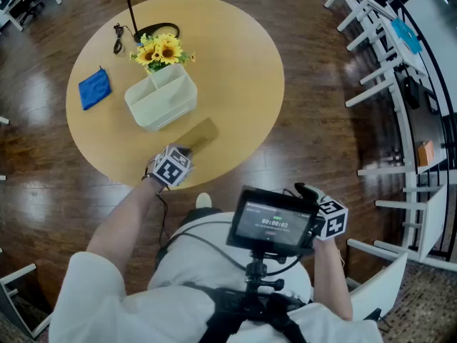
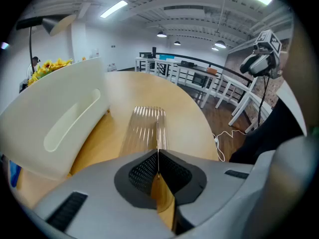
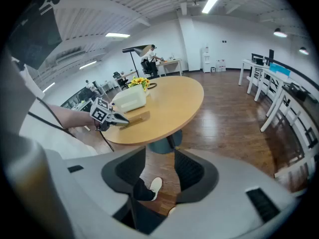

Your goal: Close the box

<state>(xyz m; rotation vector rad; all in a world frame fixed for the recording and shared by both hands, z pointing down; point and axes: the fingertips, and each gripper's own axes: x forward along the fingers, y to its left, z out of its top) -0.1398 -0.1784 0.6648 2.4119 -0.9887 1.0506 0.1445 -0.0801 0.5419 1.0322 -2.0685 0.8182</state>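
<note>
A cream box (image 1: 161, 98) with inner compartments stands open-topped on the round wooden table (image 1: 235, 56). Its clear ribbed lid (image 1: 196, 136) lies flat on the table just in front of it. My left gripper (image 1: 187, 151) is at the table's near edge, shut on the near edge of the lid (image 2: 147, 126); the thin sheet runs between the jaws of the left gripper (image 2: 158, 176), with the box (image 2: 60, 118) to its left. My right gripper (image 3: 159, 176) is open and empty, held off the table over the floor at my right side, as the head view's right gripper (image 1: 303, 190) shows.
Sunflowers (image 1: 161, 51) stand behind the box, a blue cloth (image 1: 94, 88) lies at the table's left, and a black cable (image 1: 153, 31) loops at the back. White desks and chairs (image 1: 385, 70) line the right side. A chest-mounted screen (image 1: 275, 224) hides part of my right arm.
</note>
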